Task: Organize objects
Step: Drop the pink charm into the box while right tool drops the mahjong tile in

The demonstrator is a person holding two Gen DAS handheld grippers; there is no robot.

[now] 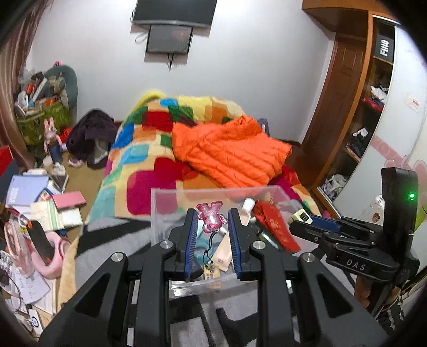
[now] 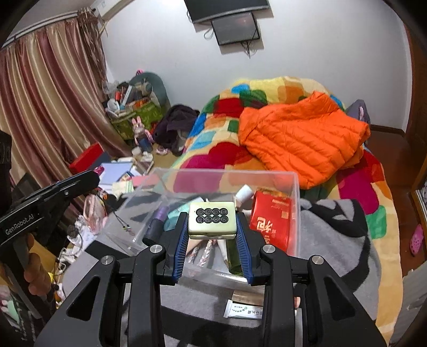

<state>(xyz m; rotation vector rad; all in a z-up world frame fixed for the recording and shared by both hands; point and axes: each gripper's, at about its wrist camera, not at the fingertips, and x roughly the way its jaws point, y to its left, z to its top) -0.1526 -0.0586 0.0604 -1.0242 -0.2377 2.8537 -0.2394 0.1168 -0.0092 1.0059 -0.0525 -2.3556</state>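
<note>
Now | left fingers (image 1: 212, 221) pinch pink charm (image 1: 210, 217) | right fingers (image 2: 212, 223) clamp mahjong tile (image 2: 212, 220)

- I am looking at a white wall (image 2: 307, 53) with a dark screen (image 1: 174, 12) hanging on it.
- Striped curtains (image 2: 45, 101) are covering the left side.
- A bed (image 1: 149, 149) is lying under a patchwork blanket and an orange jacket (image 2: 307, 138).
- A wooden wardrobe (image 1: 344, 88) is standing open on the right.
- Books (image 1: 40, 197) are cluttering the floor.

Bed (image 2: 347, 186), blanket (image 2: 333, 227), clear box (image 2: 295, 186)
</note>
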